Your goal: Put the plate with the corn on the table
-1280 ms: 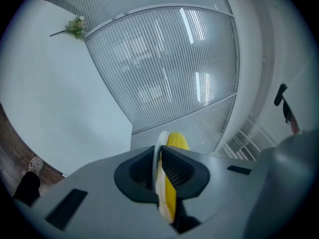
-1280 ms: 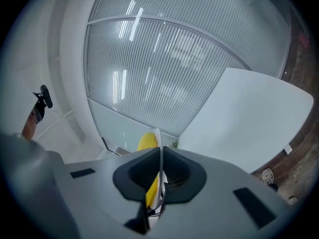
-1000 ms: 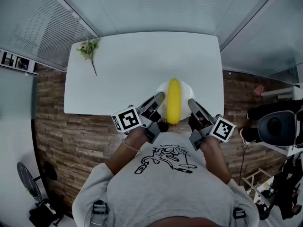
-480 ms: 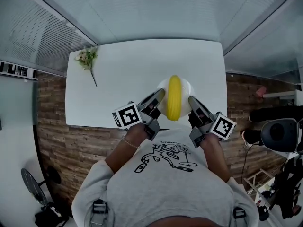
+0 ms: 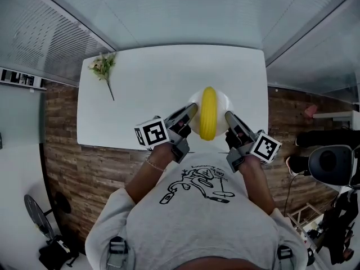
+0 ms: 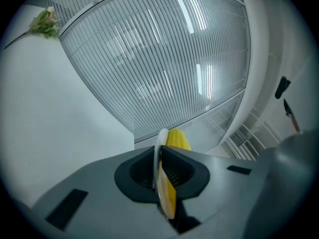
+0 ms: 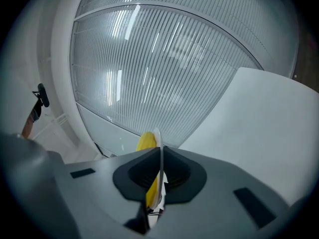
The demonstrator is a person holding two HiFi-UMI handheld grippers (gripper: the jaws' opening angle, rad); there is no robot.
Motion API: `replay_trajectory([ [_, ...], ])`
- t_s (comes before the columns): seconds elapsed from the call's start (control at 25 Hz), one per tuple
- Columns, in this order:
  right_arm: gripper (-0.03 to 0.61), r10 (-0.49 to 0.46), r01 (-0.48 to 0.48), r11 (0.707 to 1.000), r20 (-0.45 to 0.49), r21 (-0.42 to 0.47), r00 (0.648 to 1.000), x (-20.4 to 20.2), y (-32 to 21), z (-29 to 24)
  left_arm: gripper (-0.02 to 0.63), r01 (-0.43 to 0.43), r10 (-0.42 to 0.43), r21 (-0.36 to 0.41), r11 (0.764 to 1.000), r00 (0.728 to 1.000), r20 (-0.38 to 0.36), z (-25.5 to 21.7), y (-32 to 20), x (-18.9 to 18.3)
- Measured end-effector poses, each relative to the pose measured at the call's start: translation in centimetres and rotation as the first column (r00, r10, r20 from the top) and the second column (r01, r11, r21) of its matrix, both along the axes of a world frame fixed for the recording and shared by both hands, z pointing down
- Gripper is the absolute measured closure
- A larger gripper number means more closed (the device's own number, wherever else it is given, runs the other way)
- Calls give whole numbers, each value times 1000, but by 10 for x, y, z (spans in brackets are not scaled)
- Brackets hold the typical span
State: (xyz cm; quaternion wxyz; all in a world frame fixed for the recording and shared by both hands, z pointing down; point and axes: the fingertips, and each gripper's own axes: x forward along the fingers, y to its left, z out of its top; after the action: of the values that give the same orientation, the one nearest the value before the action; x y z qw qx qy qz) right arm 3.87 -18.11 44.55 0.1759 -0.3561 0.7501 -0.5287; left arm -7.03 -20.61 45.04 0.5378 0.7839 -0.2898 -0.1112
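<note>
**Plate** (image 5: 221, 102), white, round. Pinched at its rim on two opposite sides and held over the near part of the worktop (image 5: 152, 89). Whether its base touches the surface cannot be told.

**Corn** (image 5: 207, 114), one yellow cob. Lies along the plate's middle, between the two grips; the level, two-sided hold probably serves to keep it from rolling off.

**Left gripper** (image 5: 193, 109). Jaws clamped on the plate's left rim, the thin edge caught between the pads.

**Right gripper** (image 5: 227, 116). Jaws clamped likewise on the right rim, mirroring the left.

**Flower sprig** (image 5: 103, 67). Lies at the far left corner, well apart, and is no obstacle.

**Judgement.** The carrying looks nearly complete; setting the plate down and letting go appear to remain.
</note>
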Motion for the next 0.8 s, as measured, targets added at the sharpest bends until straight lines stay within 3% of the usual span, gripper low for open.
replay_trajectory([
  [0.32,560,5,-6,1000,-12,-25,1000,5,-4,18,577,-38,38,-30,999,999,7,22,-4,6],
  [0.52,555,5,-6,999,-22,-40,1000,28,-21,47,577,-58,60,-55,997,998,29,50,-20,32],
  [0.8,548,11,-23,993,-103,-120,995,37,-24,92,577,-77,83,-81,994,994,71,85,-25,36],
])
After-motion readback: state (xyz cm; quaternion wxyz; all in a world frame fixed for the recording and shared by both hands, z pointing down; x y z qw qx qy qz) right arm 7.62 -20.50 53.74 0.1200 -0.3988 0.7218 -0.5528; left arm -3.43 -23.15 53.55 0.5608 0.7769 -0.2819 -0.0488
